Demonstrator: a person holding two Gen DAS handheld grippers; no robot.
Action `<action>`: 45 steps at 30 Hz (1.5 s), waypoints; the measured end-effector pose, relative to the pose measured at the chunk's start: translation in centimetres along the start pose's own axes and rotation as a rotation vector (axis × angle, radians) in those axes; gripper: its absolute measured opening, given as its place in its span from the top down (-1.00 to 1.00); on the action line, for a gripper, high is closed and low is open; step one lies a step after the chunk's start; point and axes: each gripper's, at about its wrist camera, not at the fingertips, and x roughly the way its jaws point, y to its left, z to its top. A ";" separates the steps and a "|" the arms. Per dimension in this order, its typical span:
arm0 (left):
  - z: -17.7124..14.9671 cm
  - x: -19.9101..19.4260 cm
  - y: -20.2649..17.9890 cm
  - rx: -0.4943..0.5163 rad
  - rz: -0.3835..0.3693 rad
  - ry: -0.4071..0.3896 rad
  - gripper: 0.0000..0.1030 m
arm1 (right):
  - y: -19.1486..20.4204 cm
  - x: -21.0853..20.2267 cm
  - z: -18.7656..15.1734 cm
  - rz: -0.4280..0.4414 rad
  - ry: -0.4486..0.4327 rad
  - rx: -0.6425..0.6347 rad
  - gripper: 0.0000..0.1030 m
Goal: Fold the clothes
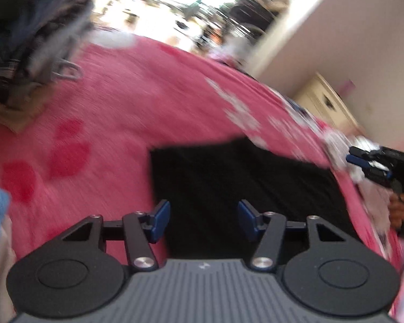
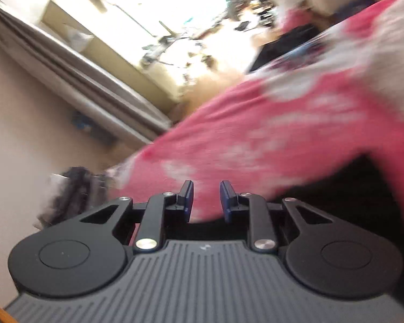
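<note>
- Hovering over the black garment (image 1: pixel 242 188), our left gripper (image 1: pixel 203 222) stood with its jaws well apart and nothing between them; we judged it free to reach for an edge.
- We saw the garment lying flat as a neat rectangle on the pink bedspread (image 1: pixel 126 107), likely spread there so the bed could serve as a folding surface.
- Our right gripper (image 2: pixel 206 200) had its jaws only a little apart, and they held nothing; the bedspread showed through the gap.
- From the left view, we saw that same gripper off at the bed's right edge, clear of the garment.
- We noted a pile of dark clothes (image 1: pixel 32 32) at the far left corner, probably kept aside to leave room.
- Both views were blurred, so finer creases escaped us.
</note>
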 end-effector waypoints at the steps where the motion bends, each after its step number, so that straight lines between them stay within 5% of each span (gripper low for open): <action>1: -0.8 -0.1 -0.8 0.023 -0.027 0.041 -0.16 | -1.4 -1.7 -0.3 -0.040 0.027 0.001 0.57; 7: -6.5 1.3 -3.4 0.034 -0.112 0.285 -0.14 | -10.1 -2.5 -4.5 -0.080 0.172 0.188 0.57; 9: -8.0 1.1 -3.3 0.004 -0.091 0.291 -0.14 | -13.2 -2.3 -5.3 -0.085 0.133 0.266 0.73; 12: -9.4 0.4 -2.8 -0.053 -0.070 0.280 -0.14 | -16.5 -5.7 -5.3 -0.143 -0.059 0.375 0.62; 14: -9.9 -0.2 -2.6 -0.093 -0.051 0.270 -0.14 | -17.7 -8.3 -5.3 -0.145 -0.098 0.388 0.62; 18: -10.8 -1.0 -3.1 -0.075 0.021 0.254 -0.14 | -14.7 -11.6 -6.8 -0.084 0.020 0.200 0.62; 21: -11.1 -0.9 -3.9 -0.026 0.085 0.245 -0.09 | -8.8 -12.0 -9.7 -0.149 0.082 -0.231 0.62; 23: -11.3 -0.9 -3.9 -0.045 0.096 0.230 -0.07 | -7.1 -12.0 -11.1 -0.195 0.080 -0.333 0.62; 24: -11.4 -1.1 -3.7 -0.067 0.094 0.222 -0.07 | -7.3 -12.2 -11.4 -0.197 0.070 -0.300 0.61; 29: -12.3 -2.3 -1.8 -0.260 0.060 0.180 -0.09 | -13.5 -14.3 -13.3 -0.078 0.042 0.259 0.21; 32: -13.0 -2.2 -0.1 -0.371 0.025 0.165 -0.10 | -15.6 -13.7 -15.3 -0.032 0.087 0.445 0.07; 45: -12.4 -0.7 2.1 -0.530 -0.053 0.066 -0.09 | -17.0 -12.3 -15.6 0.077 0.013 0.600 0.00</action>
